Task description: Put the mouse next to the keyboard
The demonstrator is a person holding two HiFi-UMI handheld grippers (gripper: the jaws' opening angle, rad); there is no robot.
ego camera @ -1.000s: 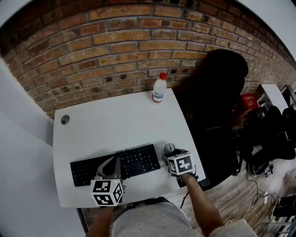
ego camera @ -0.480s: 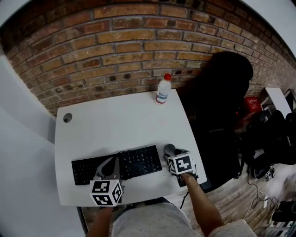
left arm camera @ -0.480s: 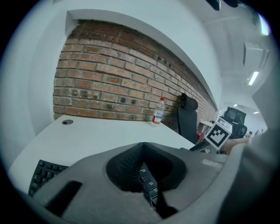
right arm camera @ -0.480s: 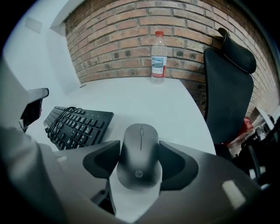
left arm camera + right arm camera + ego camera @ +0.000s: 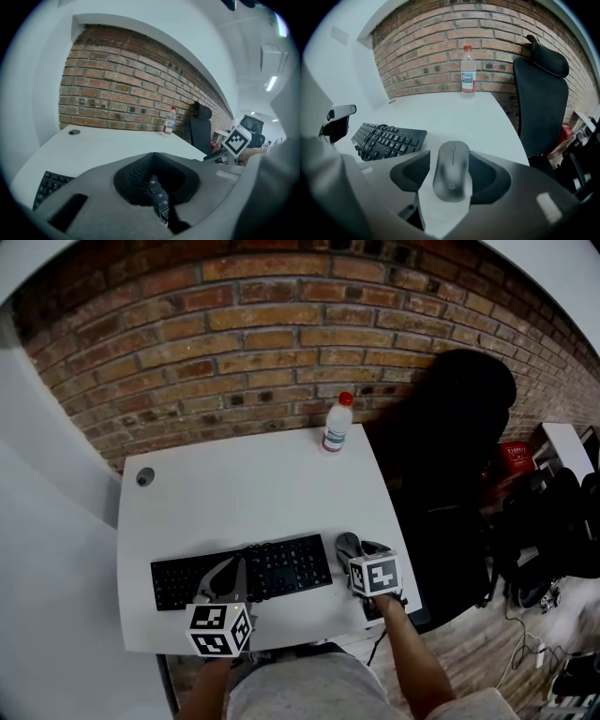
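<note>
A grey mouse (image 5: 451, 171) lies on the white table (image 5: 244, 493), just right of the black keyboard (image 5: 242, 573). My right gripper (image 5: 451, 157) straddles the mouse; its jaws are closing, with a little gap still showing on the left side. The head view has the mouse (image 5: 348, 545) poking out ahead of the right gripper (image 5: 356, 551). My left gripper (image 5: 232, 565) hangs over the keyboard's middle with its fingertips together and nothing in it. Its own view shows the left gripper (image 5: 153, 154) with keys (image 5: 157, 197) below it.
A clear bottle with a red cap (image 5: 337, 424) stands at the table's far right corner by the brick wall. A black office chair (image 5: 459, 427) is right of the table. A cable hole (image 5: 144, 476) sits at the far left. The table's right edge is close to the mouse.
The head view has drifted slightly. Both grippers keep their places relative to the keyboard and the mouse.
</note>
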